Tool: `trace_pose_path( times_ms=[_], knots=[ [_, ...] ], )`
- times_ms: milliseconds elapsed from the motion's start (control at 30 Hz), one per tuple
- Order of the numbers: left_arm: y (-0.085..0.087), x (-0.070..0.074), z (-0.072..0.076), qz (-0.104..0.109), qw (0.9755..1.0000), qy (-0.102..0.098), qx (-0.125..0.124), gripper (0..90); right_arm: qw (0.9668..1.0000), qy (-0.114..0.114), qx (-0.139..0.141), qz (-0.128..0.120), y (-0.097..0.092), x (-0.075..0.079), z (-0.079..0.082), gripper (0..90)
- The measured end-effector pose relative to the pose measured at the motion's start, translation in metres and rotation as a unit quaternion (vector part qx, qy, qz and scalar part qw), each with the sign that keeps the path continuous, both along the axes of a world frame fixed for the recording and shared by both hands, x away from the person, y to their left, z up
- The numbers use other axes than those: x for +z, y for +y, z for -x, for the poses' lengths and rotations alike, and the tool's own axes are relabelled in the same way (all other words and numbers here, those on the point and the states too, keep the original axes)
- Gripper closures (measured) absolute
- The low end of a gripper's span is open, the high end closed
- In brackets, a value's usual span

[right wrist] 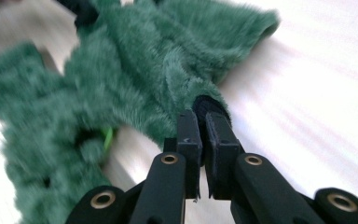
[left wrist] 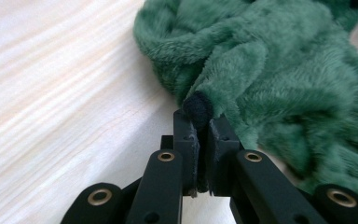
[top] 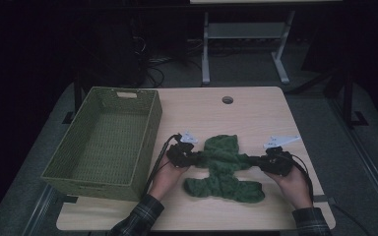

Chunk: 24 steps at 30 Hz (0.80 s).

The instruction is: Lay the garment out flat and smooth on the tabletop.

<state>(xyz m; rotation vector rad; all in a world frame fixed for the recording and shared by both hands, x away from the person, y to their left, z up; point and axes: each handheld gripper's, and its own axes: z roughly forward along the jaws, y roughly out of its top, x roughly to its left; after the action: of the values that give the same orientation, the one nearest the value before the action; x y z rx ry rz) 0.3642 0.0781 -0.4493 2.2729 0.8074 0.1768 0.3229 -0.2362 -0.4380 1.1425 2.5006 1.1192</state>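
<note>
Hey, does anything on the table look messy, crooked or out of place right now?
Only the green fleece garment: it lies rumpled and bunched on the table, not flat. The left gripper and right gripper each pinch a dark cuff. The woven basket sits squarely.

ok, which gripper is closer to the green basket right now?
Left. The left gripper sits just beside the basket, shut on the near sleeve end of the green fleece garment. The right gripper grips the opposite sleeve end, with the garment between it and the basket.
</note>
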Motion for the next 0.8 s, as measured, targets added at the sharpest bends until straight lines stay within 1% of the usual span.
trace_pose_path(
  times_ms=[33, 100, 133, 200, 233, 267, 333, 367, 400, 467, 533, 567, 600, 633, 700, 733, 800],
  knots=[
    [-0.003, -0.004, -0.002, -0.007, 1.0, 0.002, -0.001, 83.7, 1.0, 0.004, 0.001, 0.007, 0.0, -0.003, 0.001, 85.2],
    [-0.004, -0.009, -0.005, -0.009, 0.9999, 0.005, -0.002, 83.4, 0.9998, 0.013, 0.0, 0.012, 0.001, -0.009, 0.002, 85.1],
    [-0.005, -0.01, -0.005, -0.004, 1.0, 0.006, 0.0, 83.1, 0.9997, 0.017, 0.001, 0.015, 0.001, -0.012, 0.002, 85.0],
    [-0.005, -0.009, -0.006, -0.012, 0.9999, 0.006, -0.002, 80.5, 0.9993, 0.031, 0.002, 0.019, 0.003, -0.018, 0.0, 84.7],
    [-0.005, -0.009, -0.006, -0.014, 0.9999, 0.005, -0.001, 77.8, 0.9993, 0.033, 0.003, 0.02, 0.004, -0.02, 0.0, 84.1],
    [-0.005, -0.007, -0.006, -0.014, 0.9999, 0.006, 0.003, 73.4, 0.9993, 0.031, 0.004, 0.019, 0.004, -0.021, -0.001, 82.8],
    [-0.003, -0.003, -0.005, -0.011, 0.9999, 0.008, 0.003, 65.4, 0.9996, 0.026, 0.004, 0.013, 0.003, -0.018, -0.001, 75.0],
    [-0.002, 0.001, -0.004, -0.006, 1.0, 0.008, 0.002, 62.7, 0.9997, 0.024, -0.001, 0.005, 0.003, -0.016, -0.001, 72.5],
    [-0.001, 0.004, -0.003, 0.0, 1.0, 0.006, 0.004, 60.0, 0.9998, 0.017, -0.004, -0.002, 0.001, -0.011, 0.0, 68.7],
    [0.0, 0.013, -0.002, 0.007, 1.0, -0.001, 0.004, 55.3, 0.9998, 0.004, -0.007, -0.016, -0.003, -0.003, 0.0, 64.2],
    [0.0, 0.021, -0.003, 0.01, 0.9998, -0.015, 0.006, 53.5, 0.9997, -0.008, -0.012, -0.018, -0.004, 0.005, -0.002, 62.3],
    [0.0, 0.023, -0.004, 0.01, 0.9998, -0.018, 0.005, 52.5, 0.9994, -0.013, -0.02, -0.026, -0.004, 0.01, -0.004, 61.5],
    [-0.002, 0.028, -0.006, 0.014, 0.9997, -0.021, 0.007, 52.2, 0.9992, -0.012, -0.022, -0.031, -0.004, 0.012, -0.006, 61.5],
    [-0.002, 0.03, -0.008, 0.015, 0.9995, -0.025, 0.008, 51.9, 0.9992, -0.017, -0.022, -0.029, -0.003, 0.015, -0.01, 61.5],
    [-0.005, 0.036, -0.016, 0.016, 0.9992, -0.033, 0.012, 51.9, 0.9988, -0.024, -0.026, -0.033, -0.001, 0.018, -0.016, 61.5],
    [-0.006, 0.036, -0.019, 0.016, 0.9991, -0.037, 0.014, 52.0, 0.9989, -0.023, -0.027, -0.031, 0.002, 0.019, -0.022, 61.4],
    [-0.01, 0.037, -0.029, 0.015, 0.9991, -0.034, 0.02, 52.2, 0.9985, -0.027, -0.031, -0.036, 0.005, 0.019, -0.031, 61.0]
  ],
)
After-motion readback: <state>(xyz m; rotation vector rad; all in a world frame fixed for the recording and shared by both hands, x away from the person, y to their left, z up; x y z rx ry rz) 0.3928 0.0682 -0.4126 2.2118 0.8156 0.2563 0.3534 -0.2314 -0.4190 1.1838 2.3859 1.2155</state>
